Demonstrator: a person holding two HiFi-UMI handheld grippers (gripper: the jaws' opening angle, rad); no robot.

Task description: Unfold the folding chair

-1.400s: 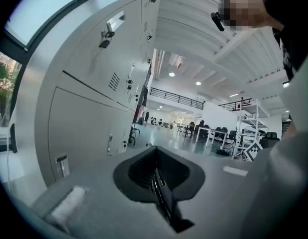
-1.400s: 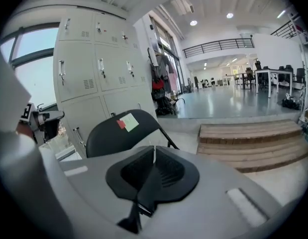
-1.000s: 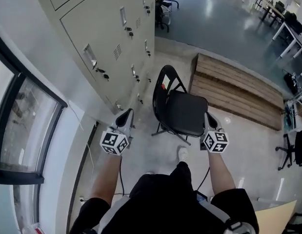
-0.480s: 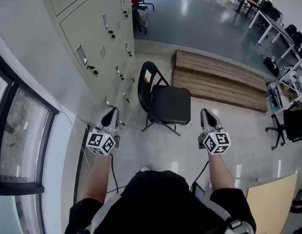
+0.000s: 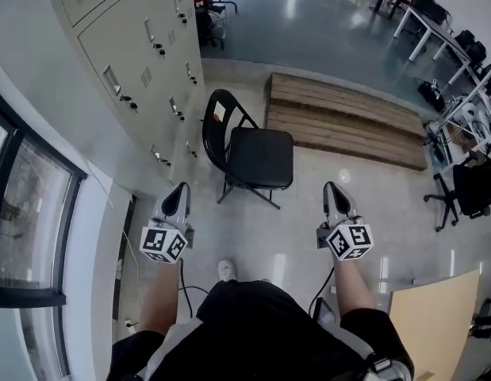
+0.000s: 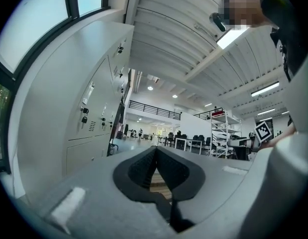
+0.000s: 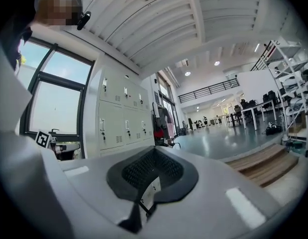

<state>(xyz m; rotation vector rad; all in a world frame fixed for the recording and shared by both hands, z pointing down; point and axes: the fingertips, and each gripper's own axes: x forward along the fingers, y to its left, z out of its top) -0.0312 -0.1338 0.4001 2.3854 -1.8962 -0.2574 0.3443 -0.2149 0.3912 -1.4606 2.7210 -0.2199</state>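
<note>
The black folding chair [image 5: 251, 155] stands unfolded on the pale floor, seat flat, its curved back toward the lockers [image 5: 142, 62]. Both grippers hang level in the air in front of it, apart from it. My left gripper [image 5: 180, 190] is shut and holds nothing, off the chair's front left. My right gripper [image 5: 333, 189] is shut and empty too, off the chair's front right. In the left gripper view the dark pads [image 6: 144, 167] meet with only a slit below them. The right gripper view shows the same closed pads [image 7: 161, 169].
A wall of grey lockers runs along the left, with a window [image 5: 27, 213] nearer me. A low wooden platform [image 5: 348, 121] lies behind the chair. An office chair [image 5: 467, 189] and desks [image 5: 435, 22] stand at the right. A pale board [image 5: 431, 324] lies at lower right.
Both grippers have drawn back from the chair's sides toward my body, still shut. The chair now sits farther off and up-left in the head view.
</note>
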